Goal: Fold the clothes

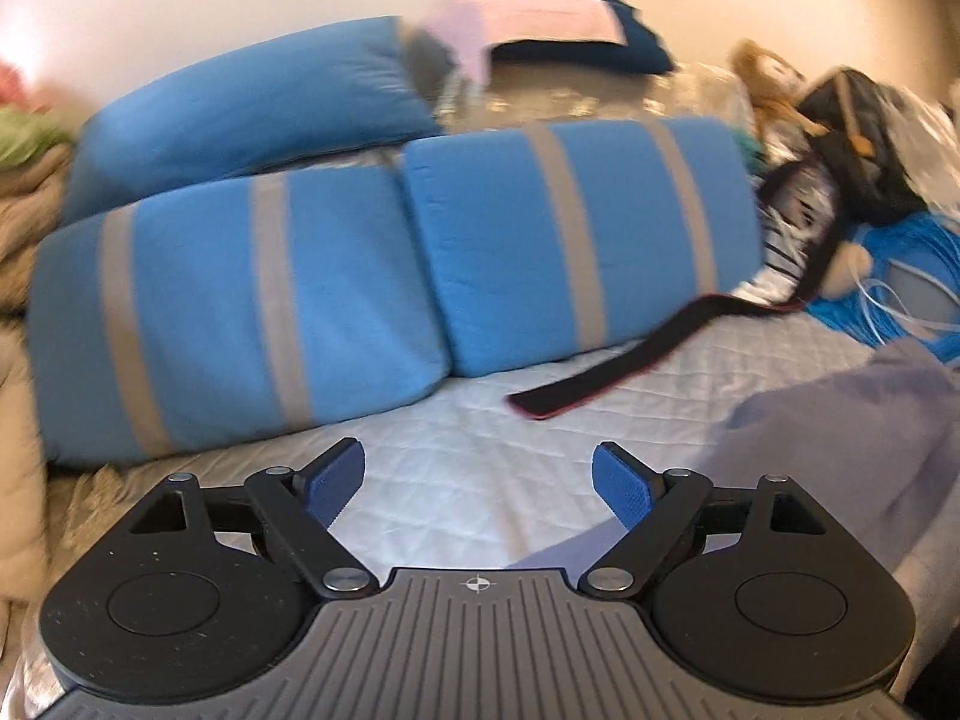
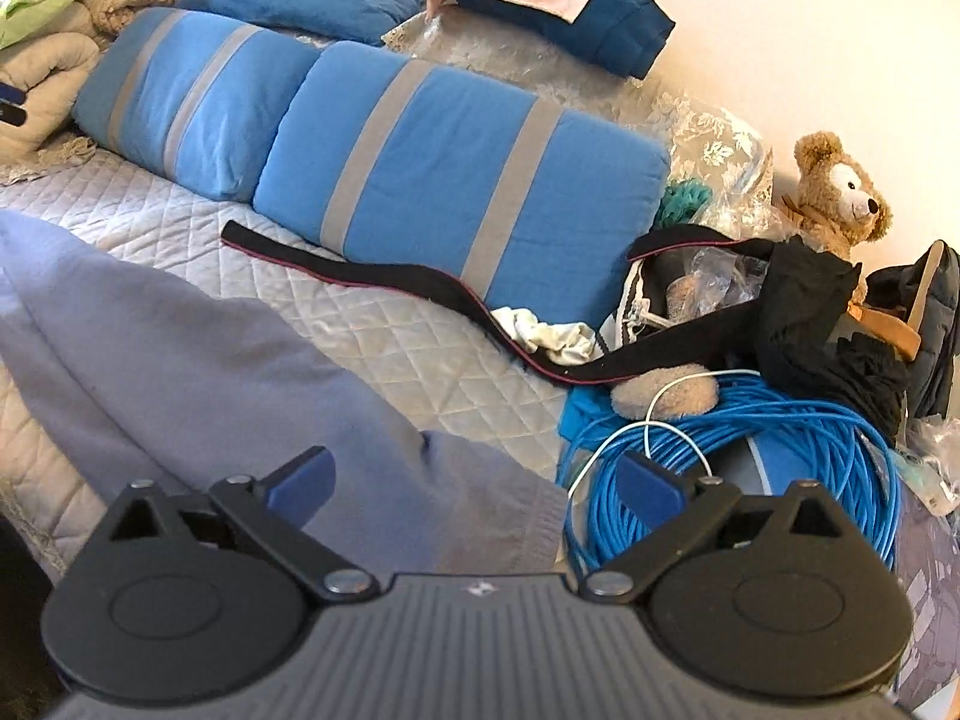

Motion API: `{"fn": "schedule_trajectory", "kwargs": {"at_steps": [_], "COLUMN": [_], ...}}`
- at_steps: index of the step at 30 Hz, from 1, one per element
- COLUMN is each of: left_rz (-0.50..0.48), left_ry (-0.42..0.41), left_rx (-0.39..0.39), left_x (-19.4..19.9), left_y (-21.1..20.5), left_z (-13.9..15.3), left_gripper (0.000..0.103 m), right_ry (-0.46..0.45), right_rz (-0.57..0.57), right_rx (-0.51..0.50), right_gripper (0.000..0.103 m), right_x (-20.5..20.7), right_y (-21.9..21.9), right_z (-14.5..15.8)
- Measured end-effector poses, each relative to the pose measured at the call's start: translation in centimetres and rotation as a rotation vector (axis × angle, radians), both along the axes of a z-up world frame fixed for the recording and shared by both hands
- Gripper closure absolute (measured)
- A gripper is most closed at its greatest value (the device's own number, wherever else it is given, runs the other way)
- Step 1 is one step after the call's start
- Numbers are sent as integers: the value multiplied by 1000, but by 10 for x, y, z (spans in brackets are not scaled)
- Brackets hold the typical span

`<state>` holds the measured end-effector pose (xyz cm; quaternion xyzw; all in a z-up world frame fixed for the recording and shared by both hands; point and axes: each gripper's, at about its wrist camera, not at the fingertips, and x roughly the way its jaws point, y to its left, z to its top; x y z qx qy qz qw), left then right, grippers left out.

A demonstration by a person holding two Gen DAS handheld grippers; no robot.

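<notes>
A lavender-blue sweatshirt (image 2: 198, 360) lies spread on the quilted bed (image 2: 420, 354), its ribbed hem (image 2: 528, 516) just ahead of my right gripper (image 2: 474, 480), which is open and empty above it. In the left wrist view the same garment (image 1: 840, 450) lies at the right. My left gripper (image 1: 478, 483) is open and empty over bare quilt (image 1: 480, 450), to the left of the garment.
Two blue pillows with grey stripes (image 2: 456, 174) (image 1: 240, 300) lie across the bed. A black strap with red edging (image 2: 372, 270) (image 1: 606, 372) lies in front. A blue cable coil (image 2: 780, 450), bags (image 2: 924, 312) and a teddy bear (image 2: 840, 192) crowd the right side. Blankets (image 2: 54, 60) are piled at the left.
</notes>
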<state>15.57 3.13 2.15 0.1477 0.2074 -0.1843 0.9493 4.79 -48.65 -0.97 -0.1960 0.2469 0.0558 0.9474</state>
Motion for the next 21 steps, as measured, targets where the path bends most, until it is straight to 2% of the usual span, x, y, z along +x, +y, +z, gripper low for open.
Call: {"fn": "schedule_trajectory", "kwargs": {"at_steps": [6,12,14,17,21], "left_rz": [-87,-149,-175,-223,-372], "left_ry": [-2,9,8,20,11], "left_rx": [61,76,109,210,414], "left_x": [-4,-2,1,1,-14], "left_y": [-54,-90,-104,-130,-177], "left_z": [-8,-10,-13,-23,-55], "left_gripper": [20,20,20,20,20], "right_ry": [18,50,62,88,116], "right_rz": [-5,-16,-18,-13,-10], "right_rx": [-20,23,14,-16,-58], "right_gripper": [0,0,0,0,0], "right_x": [-3,3,7,12,17], "right_y": [-1,-11,-13,-15,-18], "right_z": [-11,-17,-21,-29,-42]}}
